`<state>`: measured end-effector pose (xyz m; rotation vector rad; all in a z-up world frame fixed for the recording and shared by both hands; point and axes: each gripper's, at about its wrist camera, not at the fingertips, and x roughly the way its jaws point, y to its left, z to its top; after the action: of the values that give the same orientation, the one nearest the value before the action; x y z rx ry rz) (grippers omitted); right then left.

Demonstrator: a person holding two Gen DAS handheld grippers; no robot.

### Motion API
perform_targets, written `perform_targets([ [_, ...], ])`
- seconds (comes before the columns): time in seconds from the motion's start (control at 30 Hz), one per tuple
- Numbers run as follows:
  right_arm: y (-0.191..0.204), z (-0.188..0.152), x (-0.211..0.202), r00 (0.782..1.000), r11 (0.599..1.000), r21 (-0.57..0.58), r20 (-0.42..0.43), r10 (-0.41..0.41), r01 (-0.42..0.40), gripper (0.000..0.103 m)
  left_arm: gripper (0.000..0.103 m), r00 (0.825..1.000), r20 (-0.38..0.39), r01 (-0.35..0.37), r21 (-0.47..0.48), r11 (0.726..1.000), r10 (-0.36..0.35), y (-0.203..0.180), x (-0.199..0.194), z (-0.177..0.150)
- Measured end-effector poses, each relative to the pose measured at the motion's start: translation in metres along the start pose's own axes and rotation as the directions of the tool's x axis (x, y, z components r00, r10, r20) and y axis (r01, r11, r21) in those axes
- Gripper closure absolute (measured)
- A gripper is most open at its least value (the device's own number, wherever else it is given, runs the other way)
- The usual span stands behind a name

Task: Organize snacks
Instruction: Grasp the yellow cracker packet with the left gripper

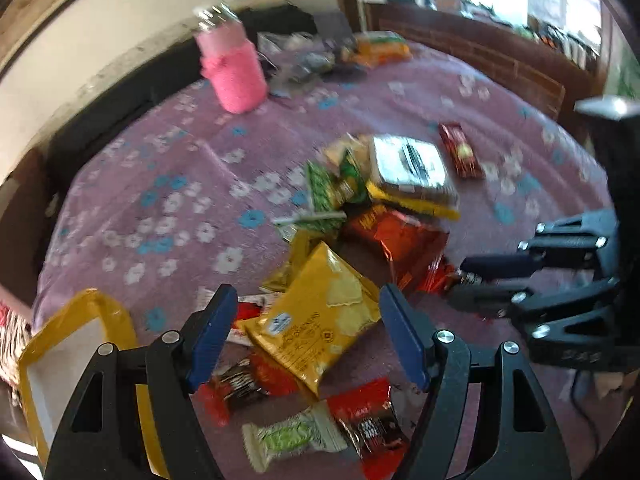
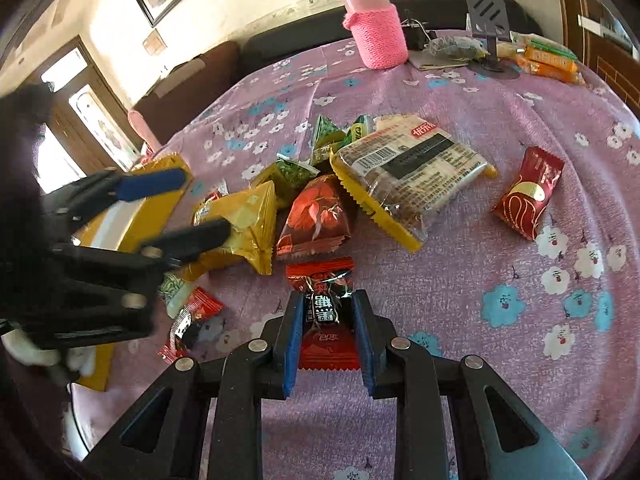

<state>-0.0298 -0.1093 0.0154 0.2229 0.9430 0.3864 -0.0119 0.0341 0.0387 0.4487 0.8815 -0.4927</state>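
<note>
Right wrist view, left to right. Far left, the left gripper [image 2: 192, 208] came in from the frame edge, its body dark and partly cut off; jaws stood apart, nothing pressed between them, tips over the yellow snack packet [image 2: 244, 228]. Behind it lay a yellow tray [image 2: 160, 168], mostly hidden by that gripper, white inside.

Below it, a small red-and-black candy [image 2: 188, 320] lay on the purple floral tablecloth [image 2: 460, 280], beside a green-and-white wrapper largely covered by the gripper.

Centre, the right gripper [image 2: 326, 312] was clamped on a red-and-black candy wrapper [image 2: 326, 300]; blue pads pressed both sides, wrapper crumpled, print not legible. Above it sat a dark red packet [image 2: 316, 216], green packets [image 2: 292, 172] half buried in the pile, and a clear biscuit pack with yellow edges [image 2: 408, 176] lying on top of its neighbours.

Right, a lone red candy [image 2: 528, 196] lay well apart from the pile. Far back stood a pink knit-sleeved bottle [image 2: 374, 28], a dark phone stand [image 2: 490, 20] and orange packs [image 2: 548, 60], cut by the rim.

Left wrist view was motion-blurred: yellow tray [image 1: 80, 320] at bottom left, partly behind the fingers; left gripper [image 1: 308, 328] open above the yellow snack packet [image 1: 316, 324]; right gripper [image 1: 480, 280] at the right edge, its held thing hard to make out.
</note>
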Motion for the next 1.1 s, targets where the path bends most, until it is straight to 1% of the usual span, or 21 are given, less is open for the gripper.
perform_targets([
  [0.07,-0.001,0.001,0.0,1.0,1.0,0.001,0.0,0.004,-0.004,0.077,0.03,0.999,-0.041,0.031,0.023,0.999,-0.03,-0.006,0.01,-0.002],
  [0.13,-0.001,0.002,-0.001,1.0,1.0,0.009,-0.003,0.011,-0.011,0.077,0.031,0.999,-0.044,-0.006,0.06,0.998,0.009,-0.016,0.01,-0.003],
  [0.17,-0.002,0.002,0.0,1.0,1.0,0.013,-0.003,0.013,-0.013,0.077,0.041,0.999,-0.046,0.001,0.057,0.998,0.002,-0.019,0.007,-0.003],
  [0.2,-0.002,0.001,0.001,1.0,1.0,0.016,-0.002,0.014,-0.014,0.077,0.053,0.999,-0.051,0.017,0.05,0.999,-0.014,-0.019,0.007,-0.001],
  [0.23,-0.004,-0.001,0.0,1.0,1.0,0.017,-0.002,0.015,-0.015,0.077,0.054,0.997,-0.057,0.044,0.038,0.998,-0.042,-0.02,0.006,-0.001],
  [0.27,-0.004,-0.003,0.0,1.0,1.0,0.015,-0.002,0.014,-0.014,0.077,0.054,0.997,-0.056,0.053,0.032,0.998,-0.051,-0.02,0.005,-0.001],
  [0.37,-0.002,-0.004,0.0,1.0,1.0,0.001,-0.001,0.003,-0.003,0.077,0.052,0.998,-0.054,0.027,0.05,0.998,-0.024,-0.024,0.008,-0.001],
  [0.43,0.0,-0.005,0.001,1.0,1.0,-0.012,0.001,-0.006,0.006,0.076,0.05,0.997,-0.069,0.017,0.047,0.999,-0.013,-0.024,0.016,-0.002],
  [0.47,0.001,-0.005,0.001,1.0,1.0,-0.017,0.001,-0.01,0.01,0.076,0.047,0.997,-0.077,0.006,0.045,0.999,-0.002,-0.024,0.021,-0.001],
  [0.53,0.002,-0.006,0.001,1.0,1.0,-0.022,0.002,-0.014,0.014,0.075,0.05,0.997,-0.073,0.01,0.019,1.0,-0.009,-0.024,0.022,0.0],
  [0.57,0.003,-0.006,0.001,1.0,1.0,-0.026,0.002,-0.017,0.017,0.075,0.057,0.997,-0.073,0.009,0.009,1.0,-0.009,-0.024,0.021,-0.001],
  [0.6,0.003,-0.006,0.002,1.0,0.999,-0.032,0.002,-0.02,0.02,0.075,0.059,0.998,-0.069,-0.001,0.007,1.0,0.001,-0.024,0.02,-0.001],
  [0.67,0.006,-0.006,0.002,1.0,0.998,-0.047,0.001,-0.03,0.03,0.075,0.059,0.998,-0.059,-0.018,-0.014,1.0,0.017,-0.024,0.017,-0.002],
  [0.77,0.011,-0.006,0.002,0.999,0.996,-0.076,0.0,-0.054,0.053,0.075,0.059,1.0,-0.02,-0.007,-0.104,0.995,0.005,-0.014,0.005,-0.005],
  [0.8,0.012,-0.007,0.002,0.998,0.995,-0.084,0.003,-0.061,0.061,0.077,0.059,1.0,-0.004,-0.008,-0.136,0.991,0.008,-0.009,-0.001,-0.007],
  [0.87,0.013,-0.008,0.001,0.997,0.993,-0.098,0.007,-0.072,0.072,0.078,0.059,1.0,0.02,0.0,-0.173,0.985,0.003,-0.005,-0.012,-0.011],
  [1.0,0.019,-0.011,-0.001,0.996,0.989,-0.12,0.036,-0.083,0.087,0.081,0.059,0.997,0.082,0.018,-0.243,0.97,0.003,0.003,-0.047,-0.027],
  [1.1,0.02,-0.011,-0.004,0.994,0.987,-0.122,0.062,-0.094,0.101,0.084,0.059,0.992,0.124,0.021,-0.296,0.955,0.016,0.015,-0.08,-0.048],
])
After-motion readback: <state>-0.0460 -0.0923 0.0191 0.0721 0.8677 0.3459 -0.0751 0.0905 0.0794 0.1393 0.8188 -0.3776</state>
